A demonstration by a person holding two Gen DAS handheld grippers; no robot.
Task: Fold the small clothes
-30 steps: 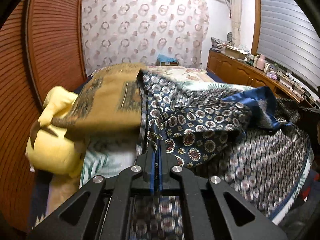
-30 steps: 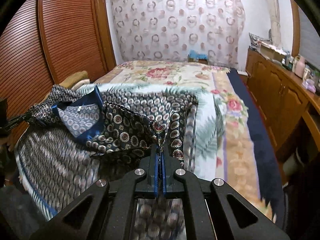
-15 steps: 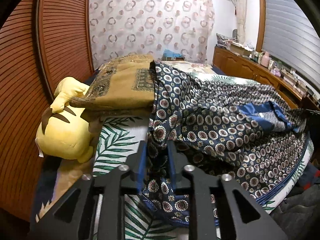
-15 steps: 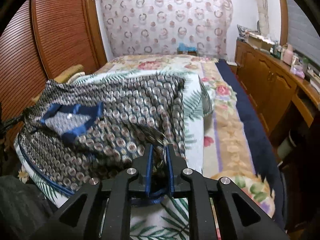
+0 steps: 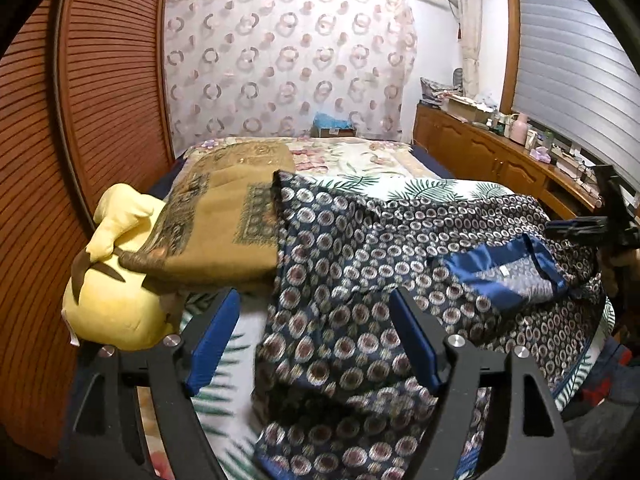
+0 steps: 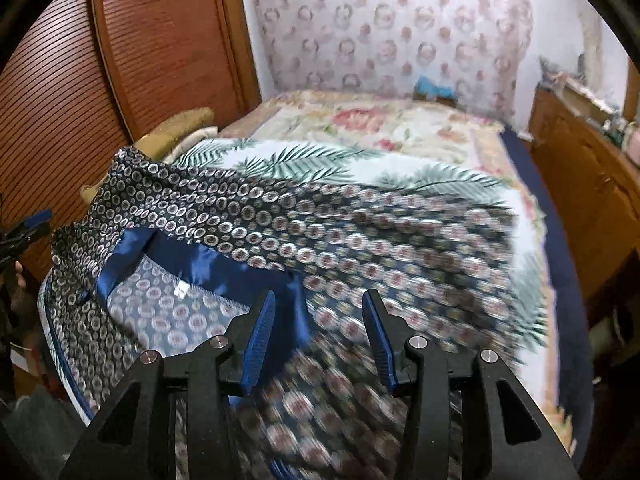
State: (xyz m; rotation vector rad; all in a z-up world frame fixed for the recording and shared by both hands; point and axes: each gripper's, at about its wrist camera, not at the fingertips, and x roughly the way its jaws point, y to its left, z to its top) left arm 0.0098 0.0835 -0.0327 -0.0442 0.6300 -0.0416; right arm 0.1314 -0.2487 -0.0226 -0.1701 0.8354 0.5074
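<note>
A dark navy garment (image 5: 360,280) printed with small round medallions lies spread on the bed, its blue satin collar (image 5: 500,260) turned up. My left gripper (image 5: 316,300) hovers over its left part, jaws opening, cloth lying below them but not pinched. In the right wrist view the same garment (image 6: 340,232) stretches across the leaf-print sheet, its collar (image 6: 192,264) at lower left. My right gripper (image 6: 320,302) is above the cloth near the collar, jaws opening with nothing pinched. The right gripper (image 5: 592,228) shows at the far right of the left wrist view.
A folded mustard-brown blanket (image 5: 224,216) and a yellow plush toy (image 5: 116,292) lie left of the garment. A slatted wooden wardrobe (image 5: 100,112) stands on the left, a wooden cabinet (image 6: 588,184) with clutter on the right. The floral bedspread (image 6: 380,120) extends toward the curtained wall.
Both grippers were shut on the garment's edge and lifting it; now both have let go and opened. The garment has dropped flat on the bed. The right gripper shifted sideways toward the collar.
</note>
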